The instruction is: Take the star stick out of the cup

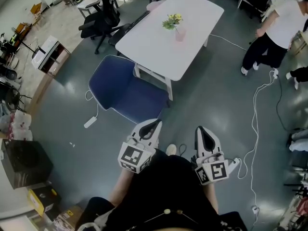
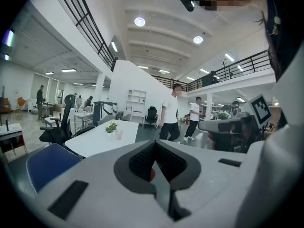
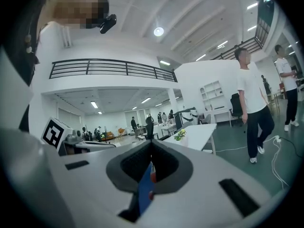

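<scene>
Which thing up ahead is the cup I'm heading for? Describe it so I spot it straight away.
Ahead stands a long white table with a blue chair at its near end. Near the table's middle sits a small pale pink cup holding a green sprig with yellow tips. Nothing else stands close to it on the tabletop.

A blue chair is standing in front of the white desk, blocking the straight way. Open floor is lying to its right, with a white cable trailing across it. The desk top is lying bare around the cup. A person is standing at the far right.
</scene>
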Demonstrator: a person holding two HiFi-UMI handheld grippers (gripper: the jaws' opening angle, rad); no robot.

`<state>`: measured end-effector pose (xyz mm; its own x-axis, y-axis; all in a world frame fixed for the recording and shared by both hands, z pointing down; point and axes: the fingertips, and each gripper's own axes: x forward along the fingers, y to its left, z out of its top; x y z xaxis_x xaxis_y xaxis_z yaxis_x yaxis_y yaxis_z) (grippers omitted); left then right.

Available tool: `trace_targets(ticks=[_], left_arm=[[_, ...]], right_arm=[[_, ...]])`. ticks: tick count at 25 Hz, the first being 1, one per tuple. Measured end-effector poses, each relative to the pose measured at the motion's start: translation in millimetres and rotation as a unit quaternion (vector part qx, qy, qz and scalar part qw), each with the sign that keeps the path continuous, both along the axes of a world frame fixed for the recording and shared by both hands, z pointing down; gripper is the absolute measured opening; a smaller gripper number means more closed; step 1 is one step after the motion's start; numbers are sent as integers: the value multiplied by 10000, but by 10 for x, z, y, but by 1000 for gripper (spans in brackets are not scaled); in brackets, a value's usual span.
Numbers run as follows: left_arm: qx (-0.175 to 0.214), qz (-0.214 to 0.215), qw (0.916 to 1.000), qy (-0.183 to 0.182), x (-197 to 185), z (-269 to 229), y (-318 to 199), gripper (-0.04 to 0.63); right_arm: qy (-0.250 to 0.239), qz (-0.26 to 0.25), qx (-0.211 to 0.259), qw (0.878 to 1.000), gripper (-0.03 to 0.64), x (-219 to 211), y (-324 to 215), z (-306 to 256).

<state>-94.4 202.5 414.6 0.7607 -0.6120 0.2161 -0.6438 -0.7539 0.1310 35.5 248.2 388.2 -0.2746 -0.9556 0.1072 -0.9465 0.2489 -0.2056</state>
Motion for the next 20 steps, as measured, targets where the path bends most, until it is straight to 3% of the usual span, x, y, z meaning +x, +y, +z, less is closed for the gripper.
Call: trace_targets(ticks=[8, 16, 20], left_arm=[[-215, -258, 9993, -158, 64, 147, 154, 3], [-278, -687, 9969, -257, -147, 235, 31, 3], [-309, -609, 9973, -261, -28, 291, -161, 3]], right_arm=[[760, -287, -148, 9966, 5, 187, 201, 117], [735, -415, -193, 9962, 5, 238, 120, 210], [784, -391, -249, 9958, 5, 282, 21, 250]])
